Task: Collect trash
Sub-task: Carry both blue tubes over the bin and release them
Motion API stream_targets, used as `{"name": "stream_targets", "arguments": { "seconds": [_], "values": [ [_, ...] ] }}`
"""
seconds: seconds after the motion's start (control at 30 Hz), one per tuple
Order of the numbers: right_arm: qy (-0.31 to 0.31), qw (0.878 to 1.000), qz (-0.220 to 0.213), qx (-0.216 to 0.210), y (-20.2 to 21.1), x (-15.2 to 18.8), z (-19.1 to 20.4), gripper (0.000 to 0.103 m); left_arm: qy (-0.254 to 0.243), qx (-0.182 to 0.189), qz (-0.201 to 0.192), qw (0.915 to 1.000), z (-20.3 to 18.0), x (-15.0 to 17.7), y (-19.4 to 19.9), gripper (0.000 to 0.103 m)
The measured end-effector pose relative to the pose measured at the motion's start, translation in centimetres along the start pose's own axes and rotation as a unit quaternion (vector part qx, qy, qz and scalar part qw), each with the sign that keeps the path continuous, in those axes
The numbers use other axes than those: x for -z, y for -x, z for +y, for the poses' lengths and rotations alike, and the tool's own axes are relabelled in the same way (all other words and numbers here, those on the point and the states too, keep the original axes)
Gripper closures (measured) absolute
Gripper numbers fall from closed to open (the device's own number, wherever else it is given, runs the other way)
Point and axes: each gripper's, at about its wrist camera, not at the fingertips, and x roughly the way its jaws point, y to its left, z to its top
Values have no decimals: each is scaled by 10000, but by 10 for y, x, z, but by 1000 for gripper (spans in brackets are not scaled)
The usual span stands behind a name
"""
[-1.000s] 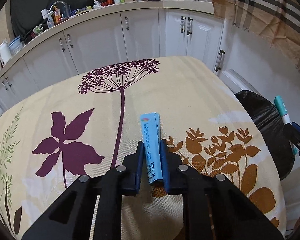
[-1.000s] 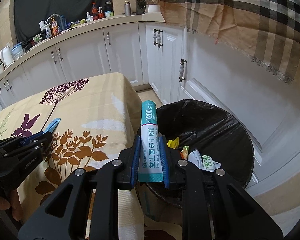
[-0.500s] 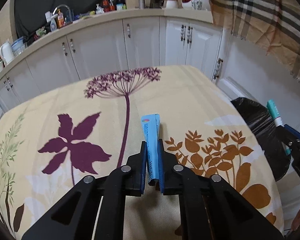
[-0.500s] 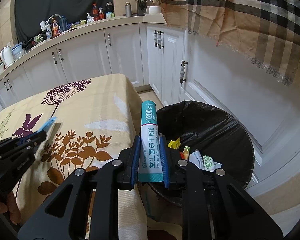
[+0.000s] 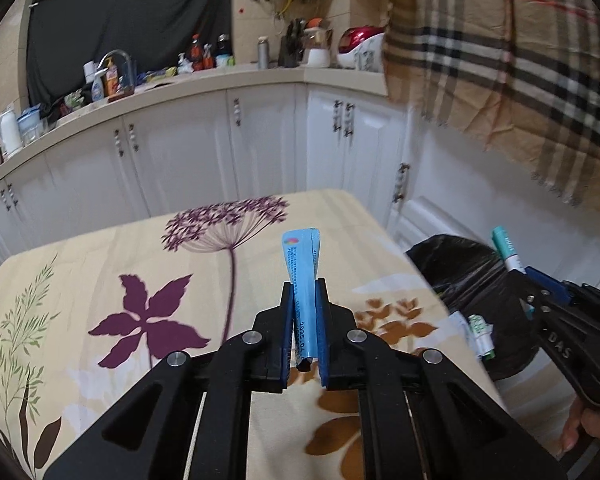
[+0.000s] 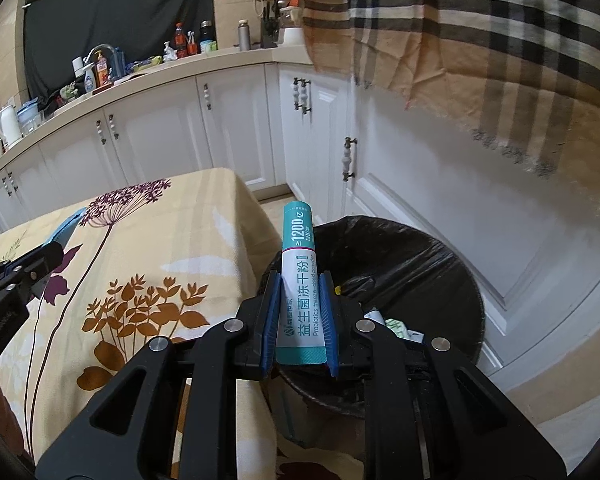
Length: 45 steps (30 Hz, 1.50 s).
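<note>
While clamped hard on a blue sachet point(image 5: 303, 276), left gripper point(image 5: 304, 304) held above the floral tablecloth point(image 5: 100, 264); jaws nearly closed, only the sachet's thickness between the blue pads point(image 5: 286, 320). Sachet sticking straight out ahead past the fingertips, far end flared and folded, near end poking out behind the pads. Printed date on it, partly readable.

Right gripper point(image 6: 300, 300) likewise pinched on a teal-and-white probiotic stick pack point(image 6: 300, 280), flat face up, teal end pointing forward beyond the tips. Gap between pads equals pack width.

Black-lined trash bin point(image 6: 440, 280) directly ahead of and below right gripper, just off the table's edge. Pack's forward end overlapping the bin's near rim in view, apparently above it rather than touching; hard to confirm from this angle. Wrappers point(image 6: 400, 328) already lying inside the bin, green-and-white plus a bit of yellow.

From left wrist view: bin point(image 5: 468, 272) off to the right and forward, right gripper point(image 5: 540, 292) with the pack point(image 5: 504, 246) hovering over its far side.

White cabinets point(image 5: 180, 160) beyond the table, plaid cloth point(image 6: 480, 32) hanging up right.
</note>
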Motion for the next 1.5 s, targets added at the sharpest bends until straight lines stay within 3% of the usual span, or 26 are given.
{"name": "stream_targets", "arguments": {
  "seconds": [0.63, 1.5],
  "values": [
    [-339, 9971, -359, 575, 21, -10, -61, 84, -625, 704, -413, 9947, -80, -22, 0, 92],
    [-511, 9948, -448, 760, -16, -16, -91, 84, -680, 487, -390, 9957, -131, -36, -61, 92]
  ]
}}
